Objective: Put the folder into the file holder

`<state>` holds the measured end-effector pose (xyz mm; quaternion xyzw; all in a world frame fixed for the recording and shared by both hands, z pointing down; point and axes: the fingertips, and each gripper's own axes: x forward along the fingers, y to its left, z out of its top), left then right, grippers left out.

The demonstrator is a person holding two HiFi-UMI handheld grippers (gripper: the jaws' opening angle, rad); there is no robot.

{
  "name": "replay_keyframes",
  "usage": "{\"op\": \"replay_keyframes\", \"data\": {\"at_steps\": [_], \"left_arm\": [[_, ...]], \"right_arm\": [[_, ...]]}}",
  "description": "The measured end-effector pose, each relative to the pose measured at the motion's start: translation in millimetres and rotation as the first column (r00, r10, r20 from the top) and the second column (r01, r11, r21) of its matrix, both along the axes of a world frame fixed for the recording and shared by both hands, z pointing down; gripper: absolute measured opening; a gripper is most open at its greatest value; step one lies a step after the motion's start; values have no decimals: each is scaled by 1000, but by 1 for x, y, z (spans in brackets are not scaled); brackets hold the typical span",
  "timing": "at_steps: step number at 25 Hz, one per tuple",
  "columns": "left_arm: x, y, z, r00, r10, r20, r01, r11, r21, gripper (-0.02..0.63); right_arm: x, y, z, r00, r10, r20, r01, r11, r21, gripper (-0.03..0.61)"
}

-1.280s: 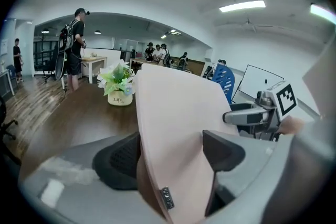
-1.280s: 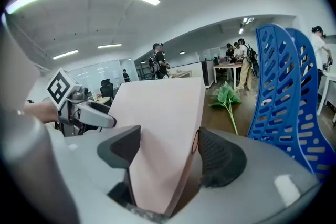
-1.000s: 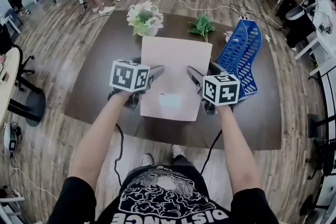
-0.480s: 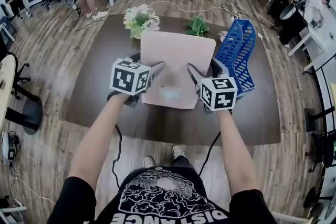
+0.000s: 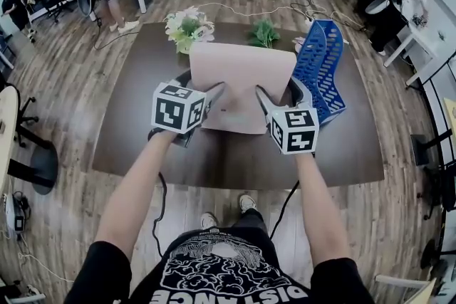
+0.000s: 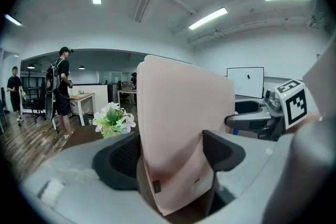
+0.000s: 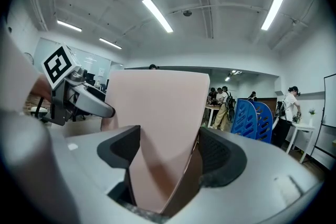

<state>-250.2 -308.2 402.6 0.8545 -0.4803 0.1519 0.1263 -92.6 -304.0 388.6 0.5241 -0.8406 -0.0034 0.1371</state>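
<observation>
A pale pink folder [image 5: 241, 84] is held up off the dark brown table [image 5: 142, 139], tilted toward me. My left gripper [image 5: 208, 97] is shut on its left edge and my right gripper [image 5: 265, 100] is shut on its right edge. In the left gripper view the folder [image 6: 184, 128] rises between the jaws, and the right gripper view shows the folder [image 7: 160, 134] pinched the same way. The blue mesh file holder [image 5: 322, 71] stands on the table to the folder's right; the file holder [image 7: 255, 118] also shows at the right of the right gripper view.
A pot of white flowers [image 5: 188, 28] and a small green plant [image 5: 265, 32] stand at the table's far edge. People, desks and chairs fill the room beyond. Cables run across the wooden floor behind the table.
Both grippers have lifted the folder from flat on the table and tipped its far edge upward. The file holder has not moved.
</observation>
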Motion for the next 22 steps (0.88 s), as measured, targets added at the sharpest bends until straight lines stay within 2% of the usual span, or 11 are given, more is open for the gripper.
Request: {"op": "replay_keyframes", "data": {"at_steps": [7, 11, 16, 22], "left_arm": [[0, 12, -1, 1000, 26, 10, -26, 1000, 6, 385], [-1, 19, -2, 1000, 25, 5, -26, 1000, 11, 385], [1, 25, -2, 1000, 17, 2, -17, 1000, 0, 385], [2, 34, -3, 1000, -15, 13, 15, 1000, 11, 385]], "right_arm": [[0, 19, -2, 999, 37, -13, -37, 999, 3, 353], [-1, 25, -3, 999, 28, -24, -28, 1000, 0, 356], [2, 30, -2, 999, -17, -30, 17, 1000, -4, 356], [5, 38, -5, 992, -126, -17, 126, 992, -10, 339]]}}
